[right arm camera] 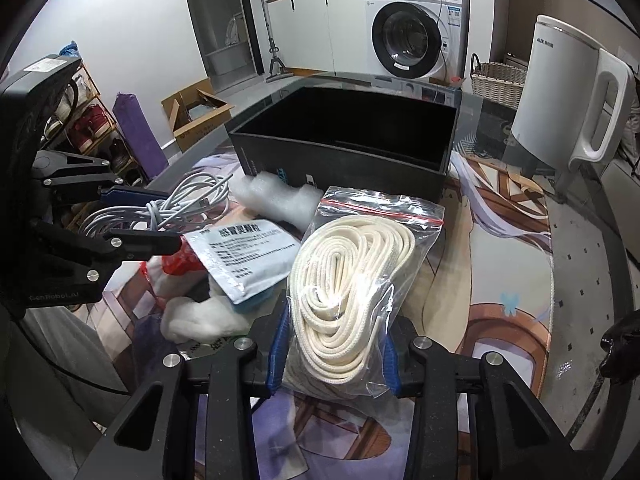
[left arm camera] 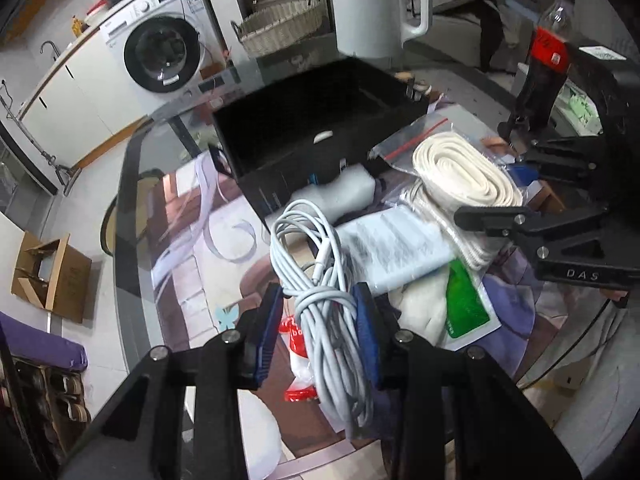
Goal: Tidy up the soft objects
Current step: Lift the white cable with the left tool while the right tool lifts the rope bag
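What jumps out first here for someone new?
Both claws are loaded: the left claw grips a grey cable bundle, the right claw a bagged white rope. Just beyond them an open black box sits on the glass table, amid loose packets.

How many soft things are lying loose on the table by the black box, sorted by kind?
Cable bundles: 1, grey cable bundle
Bagged rope coils: 1, rope bag
Paper sachets: 2, pale blue sachet, green sachet
Foam pieces: 1, white foam
Cotton wads: 1, cotton wad
Total: 6
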{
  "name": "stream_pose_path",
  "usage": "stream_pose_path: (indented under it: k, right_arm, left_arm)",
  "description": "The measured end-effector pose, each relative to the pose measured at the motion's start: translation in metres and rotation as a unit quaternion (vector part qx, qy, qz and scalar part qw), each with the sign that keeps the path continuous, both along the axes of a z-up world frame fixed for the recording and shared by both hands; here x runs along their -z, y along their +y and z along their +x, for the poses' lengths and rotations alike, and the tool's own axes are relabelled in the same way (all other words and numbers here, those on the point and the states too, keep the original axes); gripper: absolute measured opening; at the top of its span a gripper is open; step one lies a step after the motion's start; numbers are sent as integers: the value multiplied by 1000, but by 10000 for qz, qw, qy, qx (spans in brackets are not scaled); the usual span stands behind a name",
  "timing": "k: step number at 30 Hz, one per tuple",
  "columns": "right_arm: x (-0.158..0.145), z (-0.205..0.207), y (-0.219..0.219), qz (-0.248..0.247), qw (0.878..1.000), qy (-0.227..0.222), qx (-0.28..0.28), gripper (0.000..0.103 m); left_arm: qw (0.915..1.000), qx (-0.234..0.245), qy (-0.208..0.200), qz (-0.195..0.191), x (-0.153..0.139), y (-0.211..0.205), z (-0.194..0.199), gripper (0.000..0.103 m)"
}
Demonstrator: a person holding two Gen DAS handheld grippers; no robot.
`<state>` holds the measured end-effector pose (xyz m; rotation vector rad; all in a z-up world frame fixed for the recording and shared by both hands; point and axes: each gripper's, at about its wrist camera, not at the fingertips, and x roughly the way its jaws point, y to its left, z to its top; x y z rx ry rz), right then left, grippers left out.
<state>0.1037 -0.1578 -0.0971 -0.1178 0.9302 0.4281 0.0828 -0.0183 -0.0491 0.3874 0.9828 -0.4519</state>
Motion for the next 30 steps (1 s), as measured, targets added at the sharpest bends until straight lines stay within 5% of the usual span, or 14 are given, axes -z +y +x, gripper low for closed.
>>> stream_pose_path:
  k: [8,13,23,30]
  right_arm:
    - [-24,-11,-4,248,9983,-519,70,38]
    - [-47,-21,-10,467,9929,-1083,176,38]
    - [-100,-70,-18,1091,9502,-2918,9,38]
    - [-114,-96,-20,1285,9308,-3418,-181,38]
  left_arm:
    - [9954,-281,-705,-585,-32,12,-2,34]
    - [9842,-489,-1398,-975,-52,19,-9,34]
    - [9407,-759,-2952,-1491,-86,36,-45,34]
    - [9007,-991,-3928,-1572,-95,42,-78,35]
